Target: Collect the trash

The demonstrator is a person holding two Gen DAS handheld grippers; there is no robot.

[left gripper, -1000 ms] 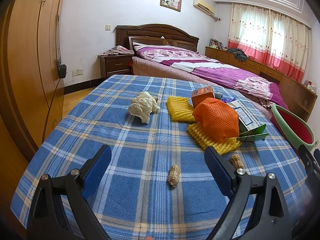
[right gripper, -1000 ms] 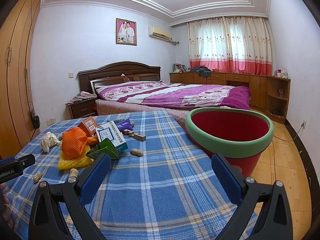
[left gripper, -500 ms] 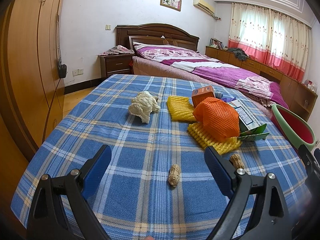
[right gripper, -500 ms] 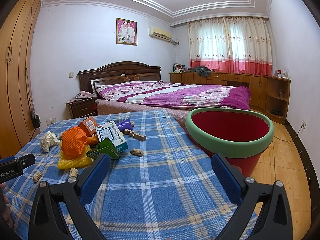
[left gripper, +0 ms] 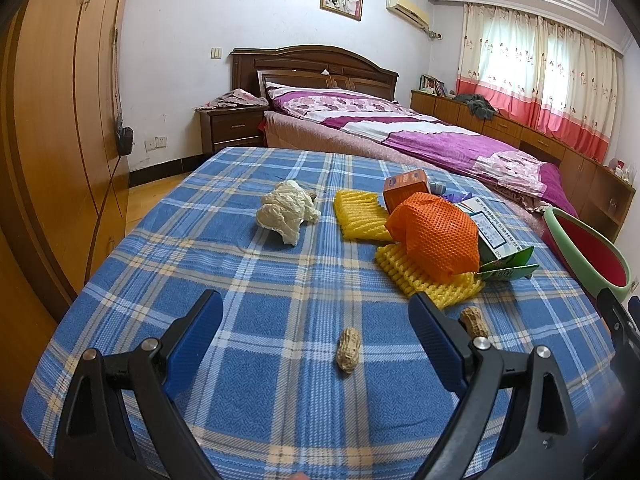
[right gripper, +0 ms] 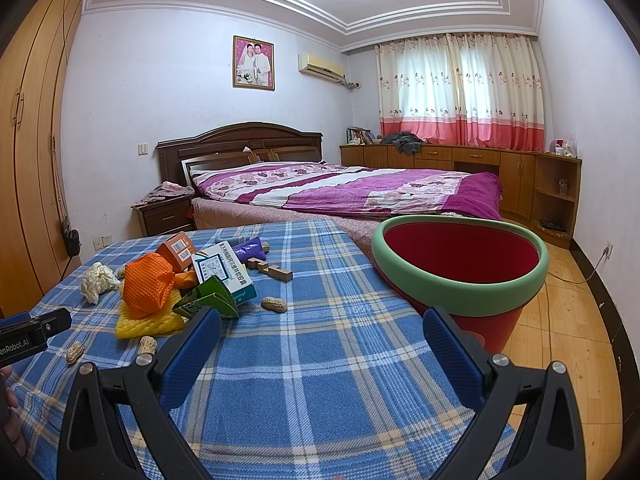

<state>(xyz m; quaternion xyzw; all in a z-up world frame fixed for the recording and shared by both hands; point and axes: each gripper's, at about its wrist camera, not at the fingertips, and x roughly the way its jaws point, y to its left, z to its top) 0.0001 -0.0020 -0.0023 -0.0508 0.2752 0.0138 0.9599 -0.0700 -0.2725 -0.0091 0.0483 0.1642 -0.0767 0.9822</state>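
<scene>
Trash lies on a blue plaid table [left gripper: 248, 280]: a crumpled white tissue [left gripper: 286, 212], yellow foam nets [left gripper: 358, 216], an orange foam net [left gripper: 436, 236], an orange box [left gripper: 404, 188], a white medicine box [right gripper: 226, 274], a green carton [right gripper: 208, 300] and peanuts [left gripper: 348, 350]. My left gripper [left gripper: 316, 336] hovers open just above the near peanut. My right gripper [right gripper: 322, 350] stands open over bare cloth, holding nothing. A red bin with a green rim [right gripper: 460, 276] stands beside the table's right edge.
Wooden blocks [right gripper: 270, 268] and a purple wrapper [right gripper: 250, 248] lie behind the boxes. A bed [right gripper: 340, 188] stands beyond the table, a wardrobe [left gripper: 52, 120] to the left, low cabinets [right gripper: 460, 164] under the curtains. A hand [right gripper: 8, 408] shows at the left edge.
</scene>
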